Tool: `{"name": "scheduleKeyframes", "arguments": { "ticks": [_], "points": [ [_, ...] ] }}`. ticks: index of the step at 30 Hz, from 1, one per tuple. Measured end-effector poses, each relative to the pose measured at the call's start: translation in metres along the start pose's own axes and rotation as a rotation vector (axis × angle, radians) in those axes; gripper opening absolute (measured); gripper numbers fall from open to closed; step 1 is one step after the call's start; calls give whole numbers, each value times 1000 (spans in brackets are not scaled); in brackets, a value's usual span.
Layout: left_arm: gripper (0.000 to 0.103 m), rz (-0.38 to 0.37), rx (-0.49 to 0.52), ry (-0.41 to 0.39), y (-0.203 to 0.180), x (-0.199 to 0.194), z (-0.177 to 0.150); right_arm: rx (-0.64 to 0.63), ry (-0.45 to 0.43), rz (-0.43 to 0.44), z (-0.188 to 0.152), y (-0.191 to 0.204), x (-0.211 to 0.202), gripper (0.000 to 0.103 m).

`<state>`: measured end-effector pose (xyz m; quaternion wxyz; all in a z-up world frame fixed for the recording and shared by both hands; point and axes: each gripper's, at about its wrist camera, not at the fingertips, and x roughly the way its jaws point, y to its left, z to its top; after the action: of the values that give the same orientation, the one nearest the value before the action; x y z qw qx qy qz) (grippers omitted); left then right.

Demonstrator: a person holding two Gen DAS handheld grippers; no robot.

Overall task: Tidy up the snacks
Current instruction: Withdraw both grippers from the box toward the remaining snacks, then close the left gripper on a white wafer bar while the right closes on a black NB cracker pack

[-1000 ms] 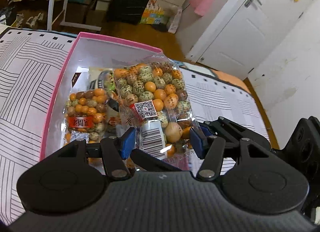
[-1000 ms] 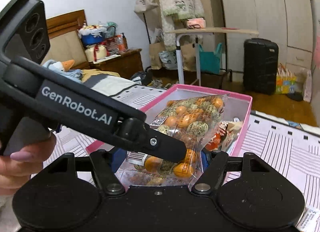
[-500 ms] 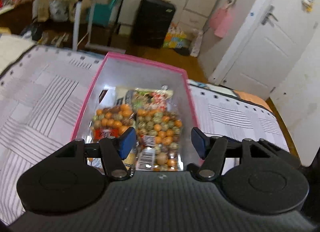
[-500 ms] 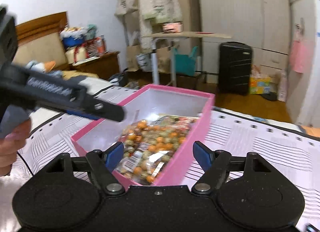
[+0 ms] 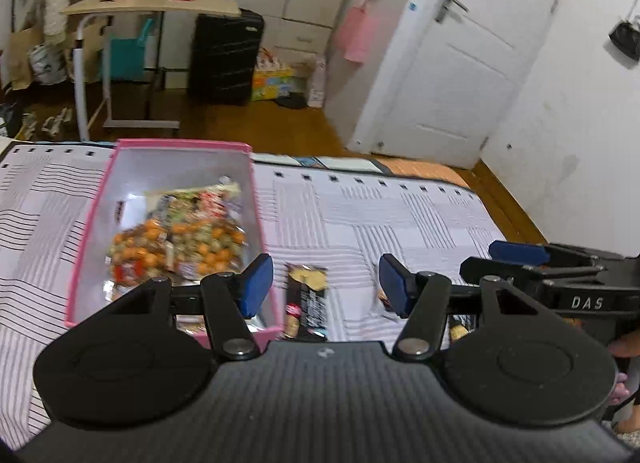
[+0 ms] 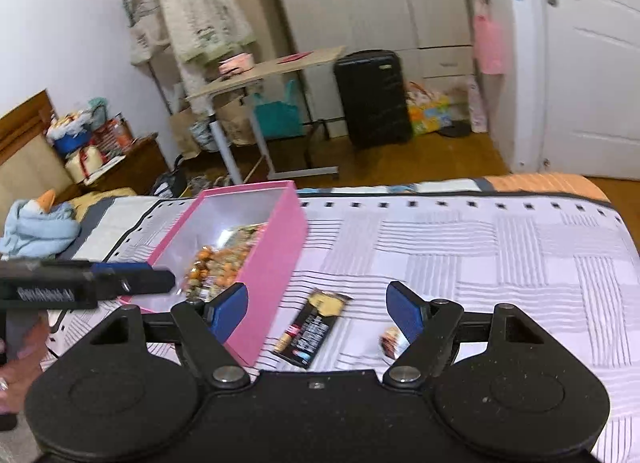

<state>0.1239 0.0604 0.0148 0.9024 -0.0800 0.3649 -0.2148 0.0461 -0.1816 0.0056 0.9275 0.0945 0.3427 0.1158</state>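
A pink box (image 5: 92,219) (image 6: 276,255) lies on the striped bed cover and holds bags of orange and green coated nuts (image 5: 180,247) (image 6: 220,263) and other packets. A black snack bar (image 5: 308,303) (image 6: 314,327) lies on the cover just right of the box. A small wrapped snack (image 6: 390,339) (image 5: 384,301) lies further right. My left gripper (image 5: 326,283) is open and empty above the bar. My right gripper (image 6: 316,309) is open and empty over the bar too.
The bed cover (image 6: 480,263) stretches to the right and ends at a far edge by the wooden floor. A blue plush toy (image 6: 40,223) lies at the left. A side table (image 5: 152,7), a black suitcase (image 5: 224,59) and a white door (image 5: 452,75) stand beyond.
Both grippers have let go of the nut bag, which now lies in the box. Both have drawn back and swung right, so the snack bar and small wrapped snack have come into view.
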Motion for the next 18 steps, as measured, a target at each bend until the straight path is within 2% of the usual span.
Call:
{"name": "scheduleKeyframes", "arguments": {
  "ticks": [6,12,18],
  "points": [
    [57,24,90,72,-40,29,-19,39,12,-26,-16,-24,-12,80],
    [57,-16,97,125,-64,65,-28,43,25,-78,-34,-52,-8,80],
    [57,-64,72,172,-77,132,-31,46,96,-261,-74,-88,39,80]
  ]
}}
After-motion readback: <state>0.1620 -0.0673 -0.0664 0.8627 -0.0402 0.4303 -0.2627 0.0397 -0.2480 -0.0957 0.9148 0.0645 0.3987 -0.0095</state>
